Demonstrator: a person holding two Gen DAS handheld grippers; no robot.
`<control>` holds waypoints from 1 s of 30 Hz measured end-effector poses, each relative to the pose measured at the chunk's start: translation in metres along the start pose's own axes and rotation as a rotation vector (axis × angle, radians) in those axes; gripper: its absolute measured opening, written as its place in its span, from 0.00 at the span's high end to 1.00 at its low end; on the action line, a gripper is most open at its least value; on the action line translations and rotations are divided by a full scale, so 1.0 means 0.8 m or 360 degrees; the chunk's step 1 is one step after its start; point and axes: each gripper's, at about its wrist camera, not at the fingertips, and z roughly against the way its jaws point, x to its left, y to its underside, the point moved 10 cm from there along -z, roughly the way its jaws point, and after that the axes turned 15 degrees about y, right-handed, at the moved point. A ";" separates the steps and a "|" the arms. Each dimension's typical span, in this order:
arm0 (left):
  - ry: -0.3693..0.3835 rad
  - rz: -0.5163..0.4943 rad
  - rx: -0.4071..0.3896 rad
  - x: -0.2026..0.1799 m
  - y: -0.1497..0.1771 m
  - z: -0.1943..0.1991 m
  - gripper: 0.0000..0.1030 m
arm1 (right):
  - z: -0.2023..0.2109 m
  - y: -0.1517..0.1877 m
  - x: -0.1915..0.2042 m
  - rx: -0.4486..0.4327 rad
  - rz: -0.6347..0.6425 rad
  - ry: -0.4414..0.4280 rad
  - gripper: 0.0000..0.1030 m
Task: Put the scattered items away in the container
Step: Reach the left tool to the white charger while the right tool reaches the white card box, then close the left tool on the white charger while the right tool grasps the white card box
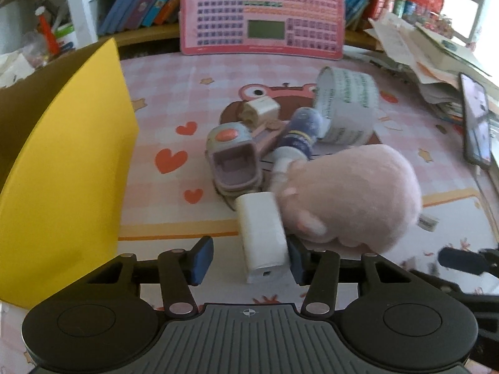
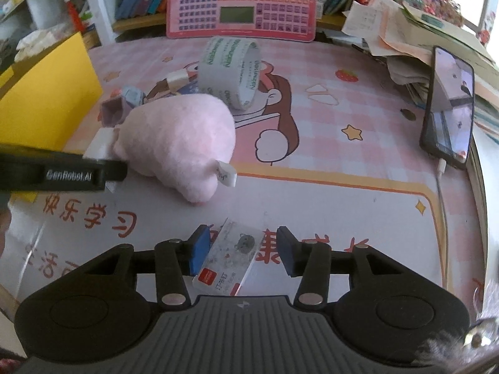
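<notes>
Fingers of the left gripper [image 1: 246, 257] are straddling a small, light, stiff white box [image 1: 263, 233] beside the soft plush toy [image 1: 352, 193], not yet pinching; right gripper [image 2: 241, 254] is hanging open over a slippery plastic packet [image 2: 232, 257] on the worktop [image 2: 343, 205].

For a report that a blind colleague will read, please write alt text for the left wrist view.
The left gripper reaches around a white box on a pink desk mat; only its right pad touches the box. A pink plush toy lies against the box, small items sit behind, and a yellow container stands left.
</notes>
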 end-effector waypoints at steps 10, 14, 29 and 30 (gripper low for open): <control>-0.0024 -0.0020 -0.0002 -0.002 -0.003 -0.004 0.69 | 0.000 0.009 0.005 0.0026 0.0068 -0.0021 0.57; -0.0033 -0.0074 0.0000 -0.003 -0.003 -0.005 0.75 | 0.000 0.010 0.006 0.0027 0.0069 -0.0025 0.57; 0.0082 -0.0029 -0.0054 -0.010 0.020 0.051 0.76 | 0.028 -0.001 0.007 -0.0088 -0.0011 -0.0137 0.72; 0.0088 -0.0026 -0.0059 -0.012 0.022 0.056 0.76 | 0.029 -0.001 0.010 -0.0087 -0.0013 -0.0151 0.72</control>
